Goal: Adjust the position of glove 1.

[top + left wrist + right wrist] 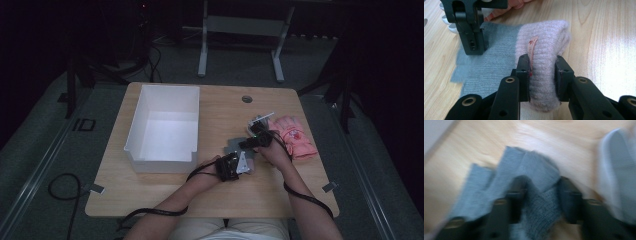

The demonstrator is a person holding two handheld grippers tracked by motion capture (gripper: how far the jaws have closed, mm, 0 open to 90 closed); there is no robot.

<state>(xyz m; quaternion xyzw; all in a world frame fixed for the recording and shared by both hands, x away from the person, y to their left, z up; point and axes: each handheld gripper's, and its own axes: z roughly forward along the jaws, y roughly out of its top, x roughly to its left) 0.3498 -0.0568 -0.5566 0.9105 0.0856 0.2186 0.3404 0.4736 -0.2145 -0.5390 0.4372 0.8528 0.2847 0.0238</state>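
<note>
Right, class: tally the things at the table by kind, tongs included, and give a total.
Gloves: 2, the grey glove and the pink glove
Bins: 1, the white bin
Tongs: 2, the left tongs and the right tongs, both on the grey glove
Total: 5

Both forearms reached in from the near edge. The left gripper point(231, 166) was clamped. The right gripper point(256, 140), just beyond, pinched too.

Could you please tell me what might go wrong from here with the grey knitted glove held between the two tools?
1. The left tool pinches only the pale cuff of the grey knitted glove; the soft knit could slip out.
2. The right tool bunches the fingers; pulling apart may stretch them.
3. The pink padded glove lies close by and could get dragged.
</note>
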